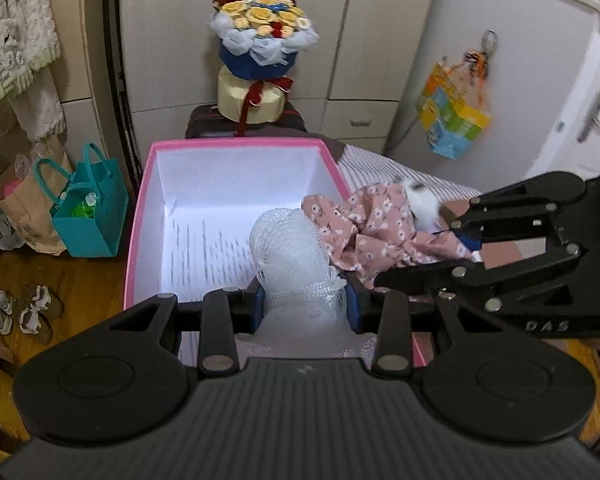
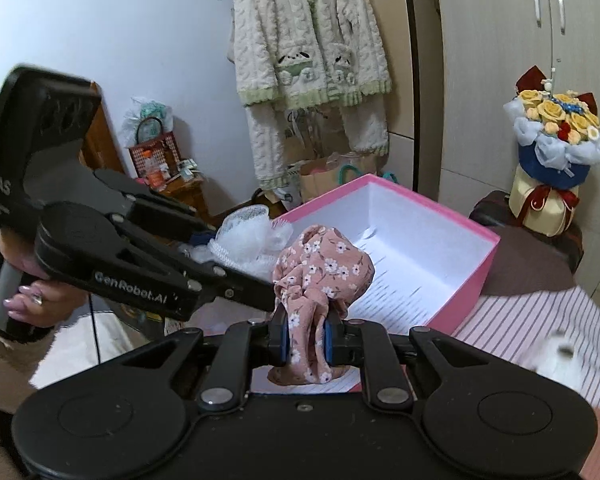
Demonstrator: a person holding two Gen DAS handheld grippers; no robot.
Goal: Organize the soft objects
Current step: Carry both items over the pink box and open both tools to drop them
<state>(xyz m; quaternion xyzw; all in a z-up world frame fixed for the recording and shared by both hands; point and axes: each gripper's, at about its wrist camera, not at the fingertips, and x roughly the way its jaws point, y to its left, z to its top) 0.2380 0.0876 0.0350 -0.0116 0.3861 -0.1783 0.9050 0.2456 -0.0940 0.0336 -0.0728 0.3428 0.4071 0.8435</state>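
Bedroom scene: striped white-and-pink bedsheet (image 2: 540,320) lower right of the right wrist view, cream wardrobe doors (image 1: 340,32) across the top of the left wrist view, wooden floor (image 1: 80,280) at left. A yellow-and-blue flower bouquet (image 1: 262,40) sits top centre on a dark suitcase (image 1: 204,124); a teal paper bag (image 1: 90,212) stands at left, a fluffy white-and-green cardigan (image 2: 312,40) hangs top centre in the right wrist view.

An open pink cardboard box with white inside (image 1: 220,184) fills the frame centre, empty on its visible floor.

Left gripper (image 1: 304,308) is clamped on a white mesh net bundle (image 1: 290,248), which sticks up and away from the jaws over the box's near edge, long axis roughly vertical in frame, bulbous at top.

Right gripper (image 2: 308,336) is clamped on a crumpled pink floral fabric piece (image 2: 320,272), bunched upward above the box's near corner, narrow at the pads.
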